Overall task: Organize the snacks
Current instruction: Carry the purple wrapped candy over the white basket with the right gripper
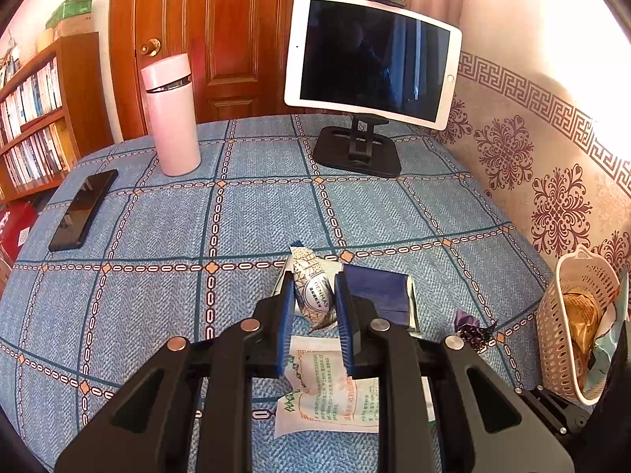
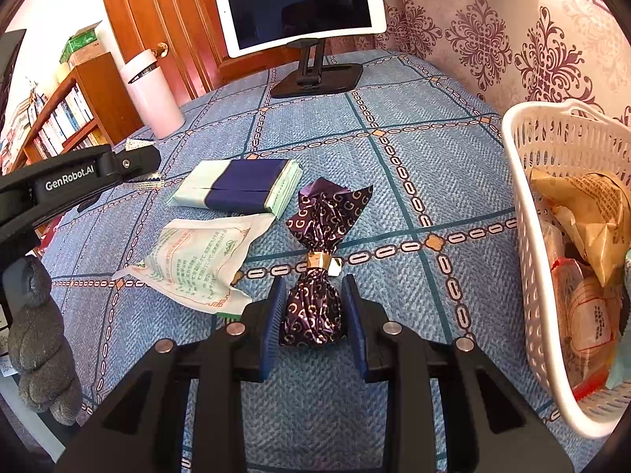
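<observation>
From the left wrist view, the left tool [image 1: 315, 307] has its two blue pads squeezed onto a small silver snack packet [image 1: 313, 295]. The packet has a round label and crimped ends. It looks held up a little above the desk [image 1: 157, 216], which wears a blue checked cloth. Under and beside it lie a white packet with green writing [image 1: 331, 390] and a flat pack with a dark blue band [image 1: 378, 291]. A white basket [image 1: 568, 339] with snacks already in it stands at the right edge. A pink bottle [image 1: 171, 114], a phone [image 1: 83, 209] and a tablet on a stand [image 1: 370, 59] are farther back.

From the right wrist view, the right tool [image 2: 313, 315] is closed on the fat bottom of a purple foil candy bag [image 2: 313, 307]. The bag is tied with a gold band, and its twisted top fans out in front. The basket [image 2: 540, 276] is just to the right.

Both snacks look light and crinkly. The foil may be slippery, and what is inside could crush, so a soft squeeze on the full middle seems best, not on the thin ends.
</observation>
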Demonstrator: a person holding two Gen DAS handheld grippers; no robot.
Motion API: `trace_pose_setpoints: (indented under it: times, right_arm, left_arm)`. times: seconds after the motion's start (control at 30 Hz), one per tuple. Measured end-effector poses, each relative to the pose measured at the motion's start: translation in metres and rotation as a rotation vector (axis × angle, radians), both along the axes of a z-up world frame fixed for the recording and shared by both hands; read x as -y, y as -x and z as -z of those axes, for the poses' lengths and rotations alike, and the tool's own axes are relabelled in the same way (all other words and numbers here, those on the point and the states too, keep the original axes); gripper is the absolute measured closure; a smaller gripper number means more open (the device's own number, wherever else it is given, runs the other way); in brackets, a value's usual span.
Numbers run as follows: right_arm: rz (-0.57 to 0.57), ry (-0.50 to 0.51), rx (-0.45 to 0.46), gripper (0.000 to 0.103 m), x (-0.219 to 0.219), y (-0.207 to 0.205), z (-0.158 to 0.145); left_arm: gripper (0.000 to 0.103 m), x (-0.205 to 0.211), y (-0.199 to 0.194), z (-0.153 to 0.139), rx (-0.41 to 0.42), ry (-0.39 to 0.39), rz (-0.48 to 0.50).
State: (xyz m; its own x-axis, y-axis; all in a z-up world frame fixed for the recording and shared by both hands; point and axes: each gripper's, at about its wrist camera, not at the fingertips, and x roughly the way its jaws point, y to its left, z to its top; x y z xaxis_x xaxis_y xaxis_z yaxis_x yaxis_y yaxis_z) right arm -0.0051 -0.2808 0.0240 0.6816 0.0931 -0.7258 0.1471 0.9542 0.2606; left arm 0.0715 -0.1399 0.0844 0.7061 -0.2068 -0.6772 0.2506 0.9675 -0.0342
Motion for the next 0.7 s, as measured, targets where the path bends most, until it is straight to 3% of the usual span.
trace_pose_setpoints:
  times: [0.4,0.7]
  right_arm:
    - [-0.032,0.015,0.005,0.073,-0.017,0.017,-0.018]
    - [-0.009,-0.002,-0.053,0.071,-0.009,0.018,-0.005]
  left_arm:
    - [0.083,-0.033,-0.009,0.001,0.019,0.013,-0.095]
    - [0.083,-0.045,-0.013,0.005,0.026,0.009,-0.126]
